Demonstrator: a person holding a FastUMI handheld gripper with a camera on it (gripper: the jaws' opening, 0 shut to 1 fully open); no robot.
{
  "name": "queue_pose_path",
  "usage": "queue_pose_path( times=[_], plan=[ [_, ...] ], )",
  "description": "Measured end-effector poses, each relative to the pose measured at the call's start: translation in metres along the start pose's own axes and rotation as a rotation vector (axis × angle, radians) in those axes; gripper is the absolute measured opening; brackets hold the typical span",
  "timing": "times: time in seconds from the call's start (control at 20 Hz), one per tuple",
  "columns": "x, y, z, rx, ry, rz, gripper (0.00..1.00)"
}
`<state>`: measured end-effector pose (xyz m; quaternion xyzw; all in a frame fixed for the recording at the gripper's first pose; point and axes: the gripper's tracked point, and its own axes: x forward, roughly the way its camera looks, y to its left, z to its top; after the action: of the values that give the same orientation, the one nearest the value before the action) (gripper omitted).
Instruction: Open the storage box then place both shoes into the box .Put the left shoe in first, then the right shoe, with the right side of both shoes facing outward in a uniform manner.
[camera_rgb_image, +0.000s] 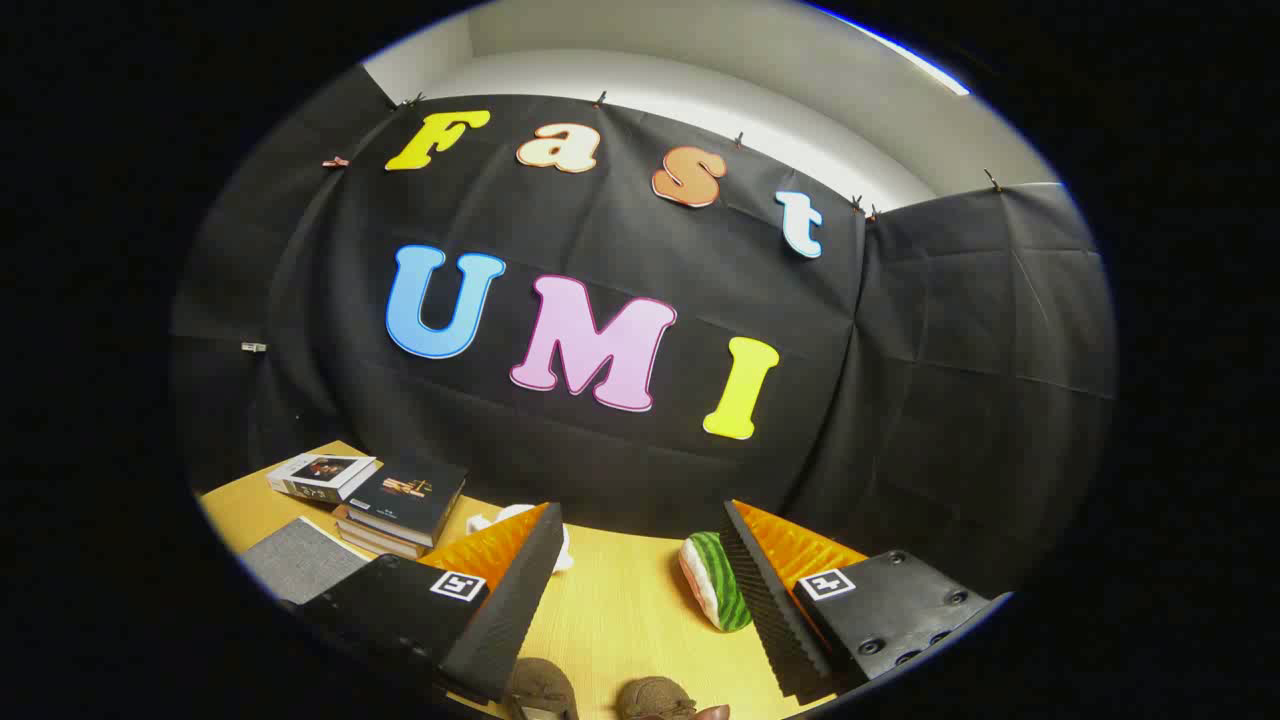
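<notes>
Shoes (600, 695) below spread, empty fingers (520, 580) of gripper (640, 590) on table (620, 610); likely soft, light, grip at collar

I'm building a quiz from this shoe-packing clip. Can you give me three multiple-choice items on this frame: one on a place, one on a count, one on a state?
1. Where does the watermelon-patterned toy lie?
A. On the stack of books
B. On the wooden table, beside the gripper's right finger
C. Inside a box

2. How many brown shoes show between the fingers?
A. One
B. Two
C. Four

3. How does the gripper stand?
A. Open, holding nothing
B. Shut on a shoe
C. Shut on a book

Answers:
1 B: the toy rests on the table against the right finger's inner side.
2 B: two brown shoes peek up side by side near the fingers' base.
3 A: the fingers stand wide apart with bare table between them.
</notes>
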<state>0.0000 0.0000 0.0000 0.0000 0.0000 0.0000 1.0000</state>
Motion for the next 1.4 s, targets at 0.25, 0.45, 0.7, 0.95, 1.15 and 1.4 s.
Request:
queue_pose_path(
  times=[0.25,0.45,0.7,0.95,1.15,1.4],
  plan=[
    [-0.006,0.013,0.003,0.010,-0.013,0.026,0.97],
    [-0.009,0.018,-0.001,0.009,0.001,0.039,0.97],
    [-0.010,0.017,-0.001,-0.013,0.002,0.045,0.97],
    [-0.006,0.020,-0.008,0.001,0.025,0.062,0.97],
    [-0.002,0.025,-0.014,0.014,0.038,0.085,0.97],
    [0.004,0.036,-0.033,0.049,0.085,0.156,0.97]
  ],
)
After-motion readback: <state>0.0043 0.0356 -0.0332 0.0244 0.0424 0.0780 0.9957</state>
